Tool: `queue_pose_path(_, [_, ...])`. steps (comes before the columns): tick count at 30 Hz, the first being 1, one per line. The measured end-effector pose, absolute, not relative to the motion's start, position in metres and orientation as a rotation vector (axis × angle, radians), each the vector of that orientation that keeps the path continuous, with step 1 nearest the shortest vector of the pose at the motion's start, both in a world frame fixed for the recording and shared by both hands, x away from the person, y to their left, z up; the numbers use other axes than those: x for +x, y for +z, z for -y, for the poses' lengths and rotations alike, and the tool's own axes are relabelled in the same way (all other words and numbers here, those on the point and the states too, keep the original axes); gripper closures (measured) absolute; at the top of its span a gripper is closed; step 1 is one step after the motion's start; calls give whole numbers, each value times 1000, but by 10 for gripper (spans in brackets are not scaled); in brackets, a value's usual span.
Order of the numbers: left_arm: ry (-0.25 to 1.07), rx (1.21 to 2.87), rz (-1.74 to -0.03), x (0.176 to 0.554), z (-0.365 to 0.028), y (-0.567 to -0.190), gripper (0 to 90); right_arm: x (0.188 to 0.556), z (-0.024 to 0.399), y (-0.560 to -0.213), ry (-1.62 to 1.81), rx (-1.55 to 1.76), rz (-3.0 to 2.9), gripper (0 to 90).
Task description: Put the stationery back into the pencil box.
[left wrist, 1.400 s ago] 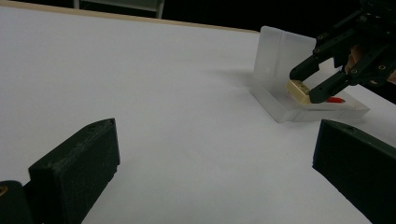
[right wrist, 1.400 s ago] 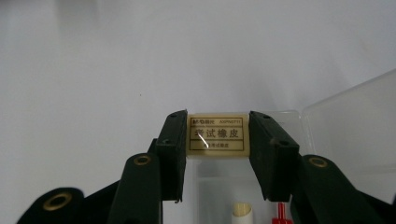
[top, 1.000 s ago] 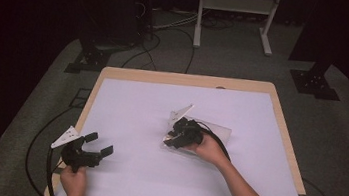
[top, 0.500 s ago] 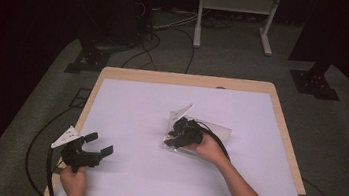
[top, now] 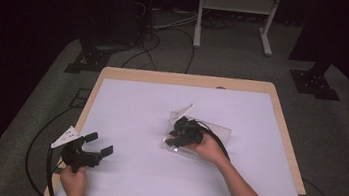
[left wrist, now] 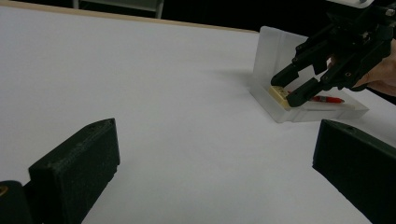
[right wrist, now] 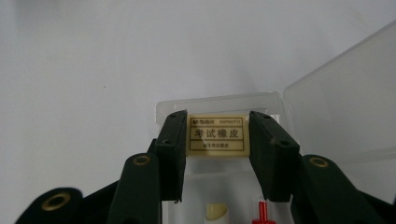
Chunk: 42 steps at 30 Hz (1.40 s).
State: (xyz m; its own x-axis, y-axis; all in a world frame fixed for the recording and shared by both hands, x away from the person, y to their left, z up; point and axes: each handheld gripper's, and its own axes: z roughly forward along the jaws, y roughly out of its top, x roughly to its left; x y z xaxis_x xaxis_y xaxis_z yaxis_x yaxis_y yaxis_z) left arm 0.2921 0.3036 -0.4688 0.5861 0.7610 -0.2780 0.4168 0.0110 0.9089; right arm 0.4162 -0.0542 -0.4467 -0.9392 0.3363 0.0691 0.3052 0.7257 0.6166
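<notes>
Right gripper view: right gripper [right wrist: 218, 140] pads flank the eraser [right wrist: 218, 134] inside the clear box [right wrist: 299, 105], seemingly touching | left gripper view: red pen [left wrist: 327, 99] beside eraser | high view: left gripper [top: 99, 143] open, empty, well left of box.

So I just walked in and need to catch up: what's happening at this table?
A person works at a white table with a claw in each hand. The right claw reaches into an open clear plastic case, its jaws set on either side of a cream eraser with a printed label. A red item also lies in the case. The left claw sits open near the table's front left, holding nothing.
</notes>
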Motion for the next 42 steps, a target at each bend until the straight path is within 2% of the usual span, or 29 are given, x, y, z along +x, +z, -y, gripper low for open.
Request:
queue_pose_path(12, [356,1613,-1008,292,-304,-469,1,416,56,-444,1053,537,-2866,539])
queue_pose_path(26, [358,1613,-1014,293,-304,-469,1,409,70,-426,1115,523,-2838,507])
queue_pose_path(42, [356,1615,-1016,292,-304,-469,1,394,84,-419,1142,501,-2869,405])
